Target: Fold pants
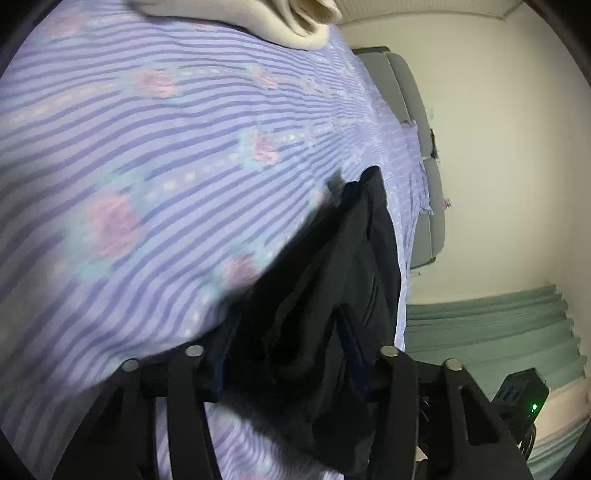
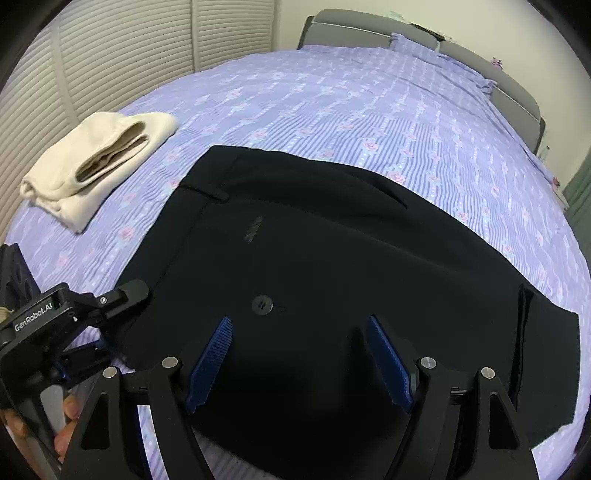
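Black pants (image 2: 314, 258) lie spread on the purple striped bedsheet (image 2: 351, 103), waistband toward the left, a button (image 2: 263, 305) near my right gripper. My right gripper (image 2: 299, 358) is open just above the pants, its blue pads (image 2: 210, 363) apart with nothing between them. My left gripper (image 2: 110, 321) shows at the lower left of the right wrist view, at the pants' edge. In the left wrist view the left gripper (image 1: 291, 354) has black pants fabric (image 1: 332, 295) bunched between its fingers; the view is blurred.
A folded cream garment (image 2: 99, 162) lies on the bed at the left, and shows at the top of the left wrist view (image 1: 258, 18). A grey headboard (image 2: 424, 40) is at the far end. Louvred closet doors (image 2: 129, 48) stand at the left. Green curtain (image 1: 498, 325) right.
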Available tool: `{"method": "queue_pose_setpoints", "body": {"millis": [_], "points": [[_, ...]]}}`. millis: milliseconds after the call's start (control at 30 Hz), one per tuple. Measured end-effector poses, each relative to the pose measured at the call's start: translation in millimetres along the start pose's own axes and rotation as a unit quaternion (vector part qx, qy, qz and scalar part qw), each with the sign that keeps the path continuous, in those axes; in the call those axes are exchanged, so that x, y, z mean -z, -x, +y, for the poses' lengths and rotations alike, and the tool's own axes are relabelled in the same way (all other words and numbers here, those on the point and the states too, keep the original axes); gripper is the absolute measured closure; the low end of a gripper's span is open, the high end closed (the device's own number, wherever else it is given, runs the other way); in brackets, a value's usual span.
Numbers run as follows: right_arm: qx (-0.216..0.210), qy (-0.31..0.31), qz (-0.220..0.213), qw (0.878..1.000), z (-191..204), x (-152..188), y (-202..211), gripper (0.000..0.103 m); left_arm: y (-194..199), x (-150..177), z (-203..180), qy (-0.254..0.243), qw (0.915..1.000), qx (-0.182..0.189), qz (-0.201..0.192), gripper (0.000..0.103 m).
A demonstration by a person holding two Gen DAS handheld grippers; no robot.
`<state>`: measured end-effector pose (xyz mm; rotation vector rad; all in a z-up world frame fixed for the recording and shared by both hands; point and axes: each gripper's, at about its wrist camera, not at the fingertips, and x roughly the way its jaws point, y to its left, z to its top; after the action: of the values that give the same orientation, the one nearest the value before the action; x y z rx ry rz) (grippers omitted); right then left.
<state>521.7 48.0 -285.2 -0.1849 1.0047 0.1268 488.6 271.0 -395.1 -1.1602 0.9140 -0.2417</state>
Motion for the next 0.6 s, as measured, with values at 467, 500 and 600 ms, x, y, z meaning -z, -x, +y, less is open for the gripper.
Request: {"method": "queue_pose_setpoints", "body": {"millis": [467,500,600], "points": [[0.020,-0.054,0.003,0.998,-24.4,-18.1,-18.3,0.027,-43.3,-20.6,-39.5,-0.040,0.9964,-0.064,0.039,0.076],[0.021,-0.058,0.004,0.998,-26.7,-18.6,-18.2,0.027,-37.4,-19.1,-50.9,-0.063,0.9949,-0.073,0.032,0.083],[0.020,-0.074,0.000,0.997,-37.2,-19.1,-10.1,0.027,-30.8,-12.8,-94.5,-0.146,0.9830,-0.110,0.012,0.087]]}}
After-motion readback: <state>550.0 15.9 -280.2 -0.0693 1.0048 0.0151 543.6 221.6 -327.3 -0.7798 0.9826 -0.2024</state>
